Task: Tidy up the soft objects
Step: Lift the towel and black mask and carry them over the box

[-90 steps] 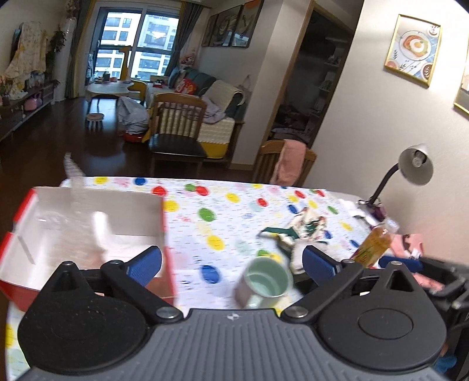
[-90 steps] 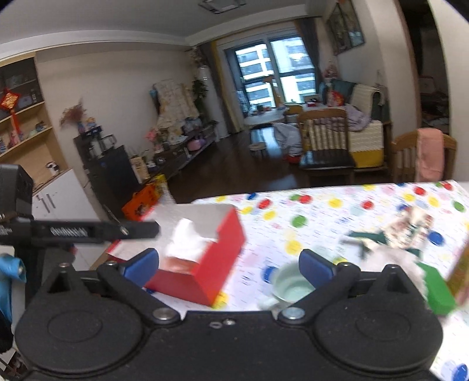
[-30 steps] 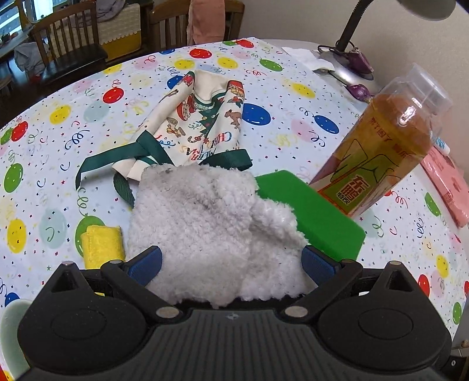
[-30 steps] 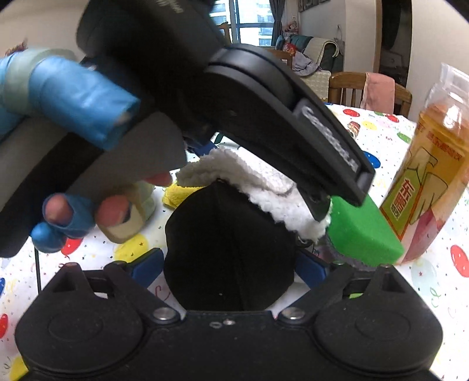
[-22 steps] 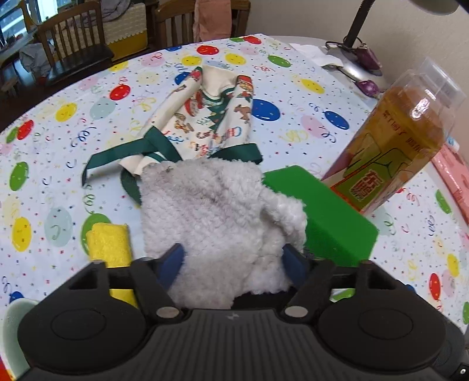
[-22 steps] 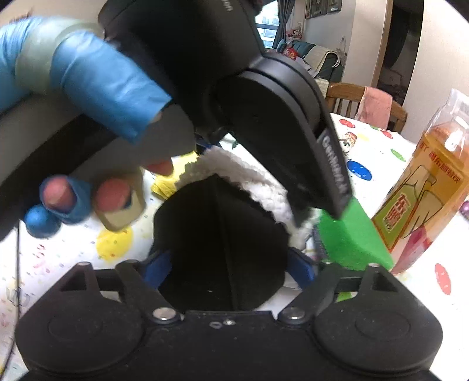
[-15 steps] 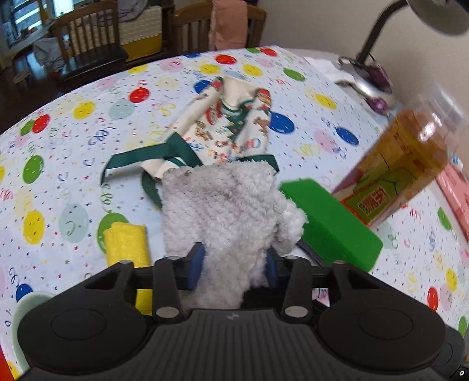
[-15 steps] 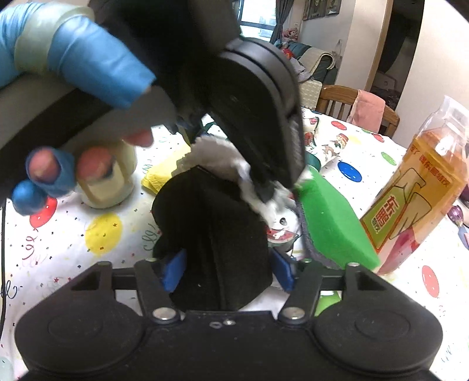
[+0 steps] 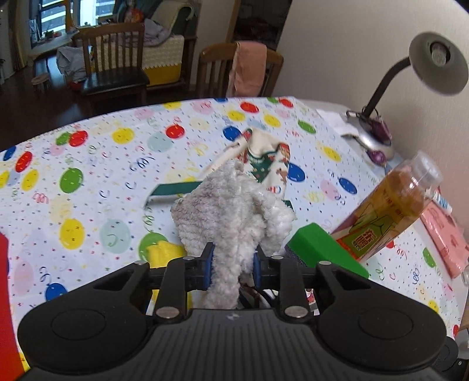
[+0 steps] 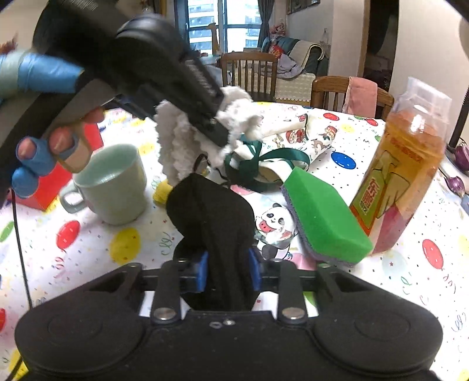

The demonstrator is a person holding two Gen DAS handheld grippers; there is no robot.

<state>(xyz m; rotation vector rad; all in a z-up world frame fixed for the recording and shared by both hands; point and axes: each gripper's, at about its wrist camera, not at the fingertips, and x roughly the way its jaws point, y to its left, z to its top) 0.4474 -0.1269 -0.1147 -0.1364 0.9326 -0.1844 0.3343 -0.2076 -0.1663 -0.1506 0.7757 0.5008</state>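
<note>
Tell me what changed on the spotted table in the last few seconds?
Both tongs went from wide open to closing: the left tongs pinched the fluffy white cloth and lifted it off the table; the right tongs pinched the black cloth. The green sponge, tea bottle and mug stayed put.

Soft, even indoor light with daylight from the far window (image 10: 225, 26); fisheye bending at edges; the near hand (image 10: 44, 158) is motion-blurred.
</note>
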